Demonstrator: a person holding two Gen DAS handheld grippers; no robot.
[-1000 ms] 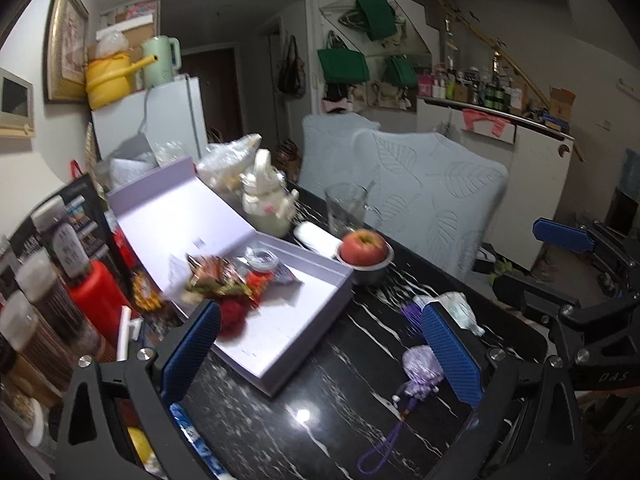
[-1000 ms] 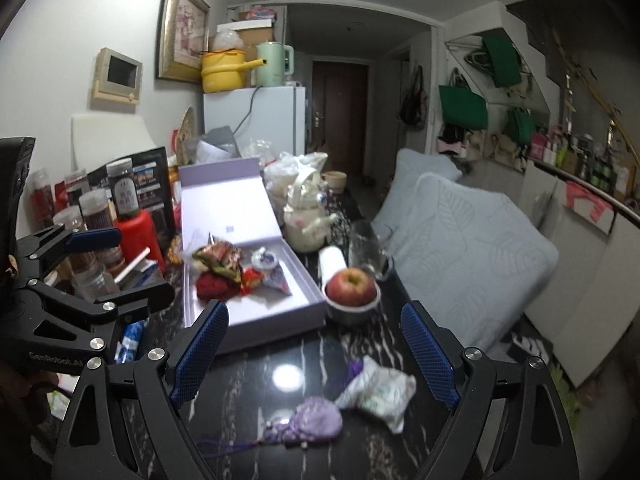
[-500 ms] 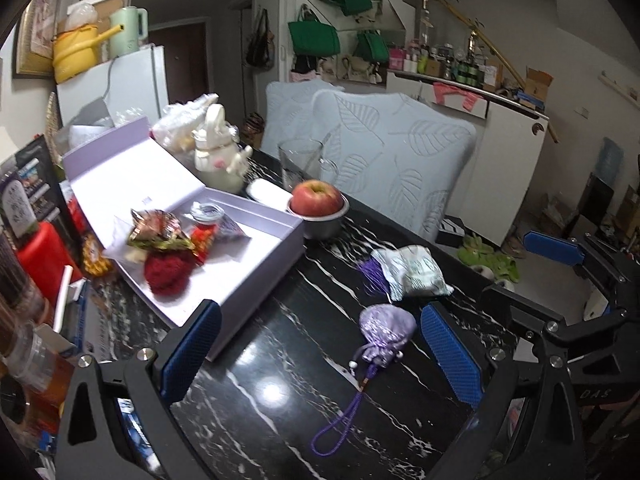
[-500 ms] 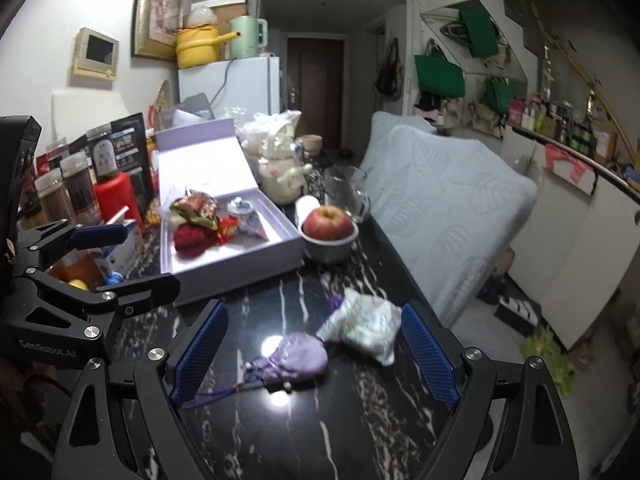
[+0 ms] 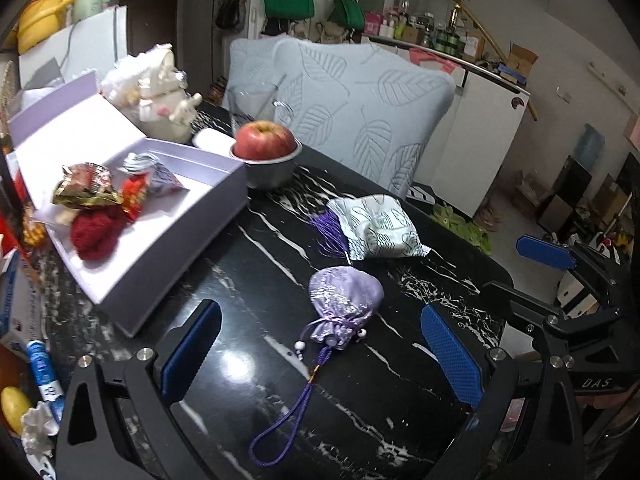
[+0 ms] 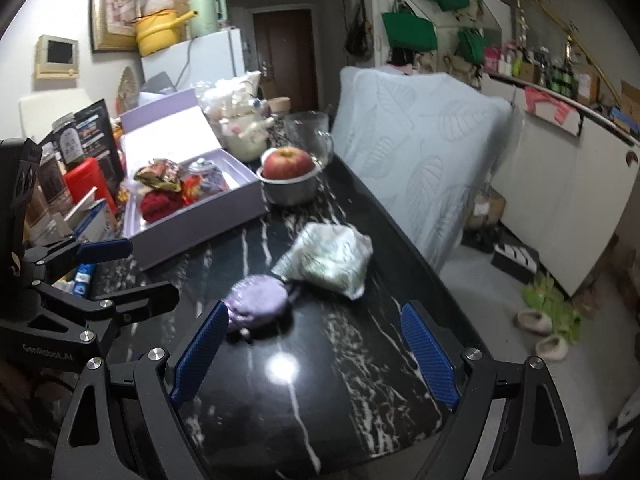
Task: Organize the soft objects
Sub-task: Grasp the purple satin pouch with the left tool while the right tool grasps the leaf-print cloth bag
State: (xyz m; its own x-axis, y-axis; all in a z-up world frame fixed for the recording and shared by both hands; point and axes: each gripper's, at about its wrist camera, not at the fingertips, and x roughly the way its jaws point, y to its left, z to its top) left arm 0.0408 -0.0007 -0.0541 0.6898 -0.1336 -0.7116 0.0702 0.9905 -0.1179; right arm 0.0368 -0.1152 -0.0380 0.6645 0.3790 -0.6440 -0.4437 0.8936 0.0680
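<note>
From the left wrist camera, the left gripper [image 5: 320, 344] has its jaws spread wide with nothing pinched, hanging over a black marble-look desk [image 5: 240, 264]. The purple drawstring pouch [image 5: 344, 304] lies on the desk right between the two blue pads, not touching either one, its cord trailing toward the camera. Just past it sits a pale leaf-print pouch [image 5: 380, 226] with a purple tassel. Off to the left there's an open lavender box [image 5: 168, 216] already holding a red knitted thing [image 5: 94, 232] and a few shiny sachets. A metal bowl with an apple [image 5: 264, 145] stands just beside the box's far corner, a glass mug and a white teapot behind it, and leaf-patterned cushions [image 5: 360, 112] along the desk's far side. The other tool pokes in at the right edge, and I can read "DAS" on it. Switching to the right wrist camera: the right gripper [image 6: 316, 344] is also wide open and empty. The purple pouch lies near its left pad; whether they touch I can't tell, it's blurry. The leaf-print pouch lies just beyond, nothing blocking it. The box, apple bowl and a clutter of jars and cartons crowd the left side. The left tool's body reads "GenRobot.AI".
</note>
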